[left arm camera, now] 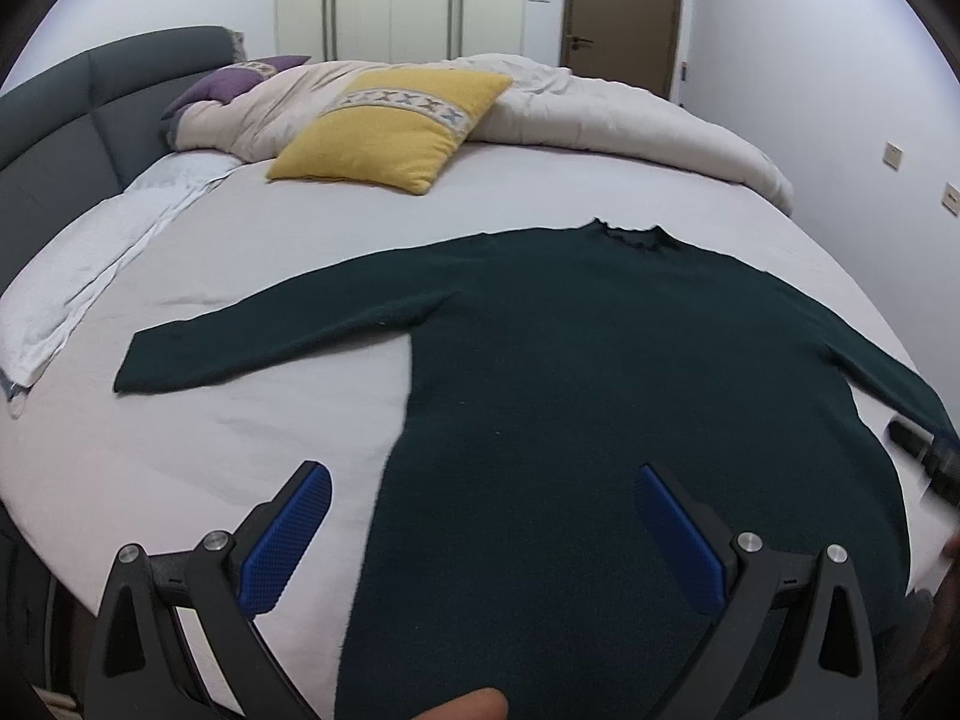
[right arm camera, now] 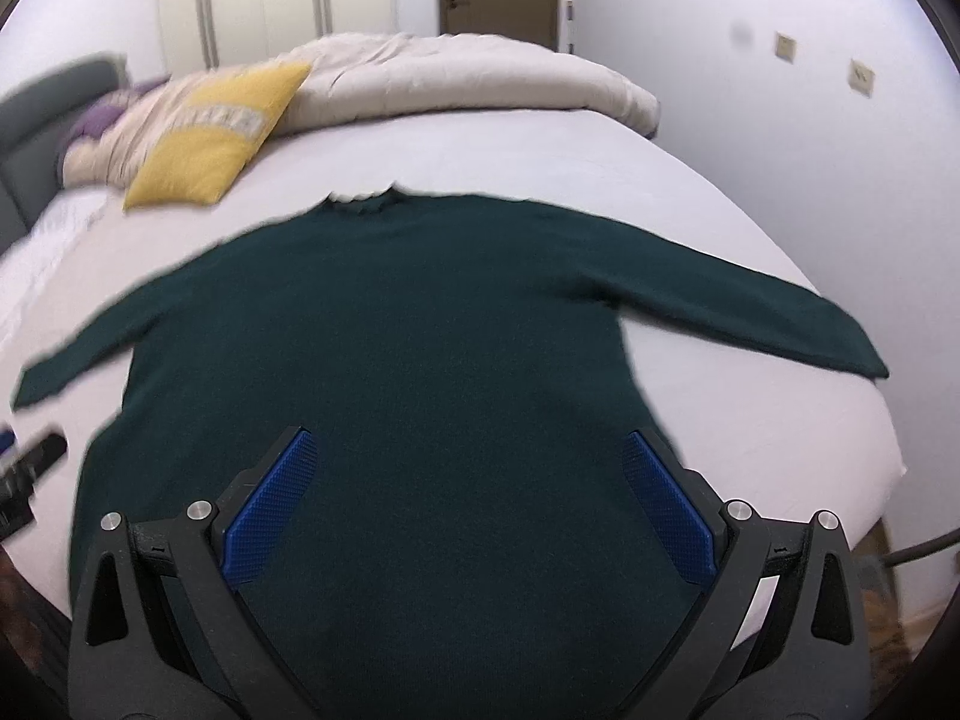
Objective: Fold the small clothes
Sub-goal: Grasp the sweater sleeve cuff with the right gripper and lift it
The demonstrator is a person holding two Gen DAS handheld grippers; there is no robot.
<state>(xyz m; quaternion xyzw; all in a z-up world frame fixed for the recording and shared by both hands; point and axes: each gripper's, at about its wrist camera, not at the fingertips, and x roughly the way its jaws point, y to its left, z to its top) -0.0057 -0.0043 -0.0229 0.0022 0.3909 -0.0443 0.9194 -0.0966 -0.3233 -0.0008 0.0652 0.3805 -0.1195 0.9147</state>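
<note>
A dark green long-sleeved sweater lies flat on the bed, collar away from me, both sleeves spread out; it also fills the right wrist view. My left gripper is open and empty above the sweater's lower left edge, its left finger over bare sheet. My right gripper is open and empty above the sweater's lower right body. The right gripper shows at the right edge of the left wrist view; the left one shows at the left edge of the right wrist view.
The bed has a pale sheet. A yellow cushion, a purple pillow and a bunched beige duvet lie at the far side. A grey headboard stands left; wardrobe and door behind.
</note>
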